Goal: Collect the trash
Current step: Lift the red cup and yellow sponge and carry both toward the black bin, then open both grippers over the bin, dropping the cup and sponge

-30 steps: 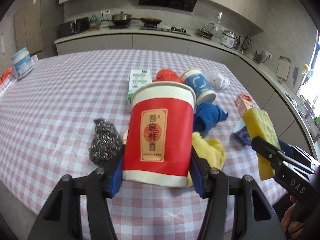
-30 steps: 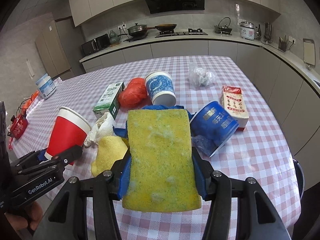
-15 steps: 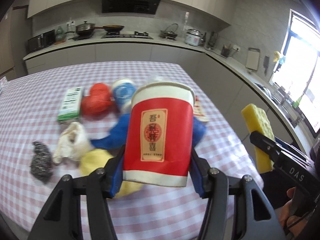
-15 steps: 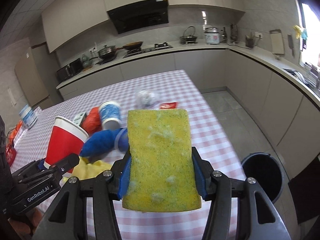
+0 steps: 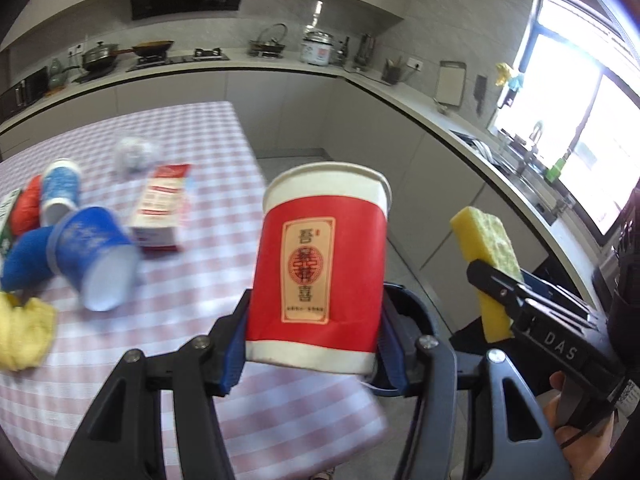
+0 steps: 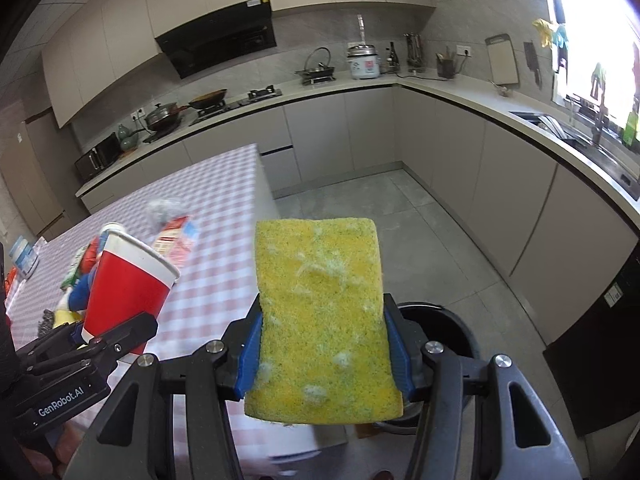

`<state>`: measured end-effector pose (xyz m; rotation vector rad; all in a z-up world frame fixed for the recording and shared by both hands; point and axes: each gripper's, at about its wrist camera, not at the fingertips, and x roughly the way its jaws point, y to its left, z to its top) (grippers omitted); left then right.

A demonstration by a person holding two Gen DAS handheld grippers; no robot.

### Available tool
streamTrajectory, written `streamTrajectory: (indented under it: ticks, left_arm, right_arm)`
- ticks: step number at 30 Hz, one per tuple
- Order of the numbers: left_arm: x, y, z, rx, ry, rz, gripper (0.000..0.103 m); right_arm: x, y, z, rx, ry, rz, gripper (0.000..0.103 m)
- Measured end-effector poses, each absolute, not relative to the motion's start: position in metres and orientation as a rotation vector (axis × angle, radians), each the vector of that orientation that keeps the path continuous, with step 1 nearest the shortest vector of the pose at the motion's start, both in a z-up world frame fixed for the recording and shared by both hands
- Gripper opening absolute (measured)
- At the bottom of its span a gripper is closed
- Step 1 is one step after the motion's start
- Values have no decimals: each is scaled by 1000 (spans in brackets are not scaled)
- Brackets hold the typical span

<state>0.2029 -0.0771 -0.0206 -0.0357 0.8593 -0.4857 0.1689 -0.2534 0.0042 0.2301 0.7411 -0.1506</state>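
My left gripper (image 5: 312, 340) is shut on a red paper cup (image 5: 320, 268) with a white rim, held upright over the right edge of the checkered table (image 5: 224, 184). My right gripper (image 6: 322, 354) is shut on a yellow sponge (image 6: 320, 316), held upright past the table's edge and above the floor. A black trash bin (image 6: 436, 320) stands on the floor right behind the sponge, mostly hidden by it. The right wrist view also shows the red cup (image 6: 128, 288) in the left gripper at the left; the left wrist view shows the sponge (image 5: 486, 256) at the right.
Left on the table lie a blue cup (image 5: 94, 256) on its side, a red-and-white carton (image 5: 160, 208), a blue-and-white cup (image 5: 60, 192), a crumpled white wad (image 5: 134, 154) and a yellow cloth (image 5: 22, 336). Grey counters (image 6: 500, 100) ring the room. Grey floor (image 6: 400, 216) lies beyond the table.
Both grippers have swung right, away from the pile on the table and out past its right edge, still gripping the cup and the sponge. The trash bin now sits directly behind the sponge.
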Motion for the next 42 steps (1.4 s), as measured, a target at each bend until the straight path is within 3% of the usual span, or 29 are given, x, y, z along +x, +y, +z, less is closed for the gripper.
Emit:
streamTrajectory:
  ticks: [12, 35, 38, 40, 42]
  left_arm:
    - [200, -186, -63, 57, 941, -555, 58]
    - [215, -231, -168, 152, 1162, -405, 59]
    - [221, -237, -177, 146, 1202, -384, 62]
    - [227, -241, -182, 141, 1228, -363, 75]
    - [230, -241, -183, 133, 1236, -344, 79]
  right_arm:
    - [146, -378, -63, 317, 846, -237, 56]
    - [207, -402, -199, 322, 1105, -151, 58]
    - [213, -407, -206, 320, 1125, -145, 62]
    - [215, -413, -207, 318, 1125, -163, 70]
    - [215, -421, -201, 318, 1107, -188, 72]
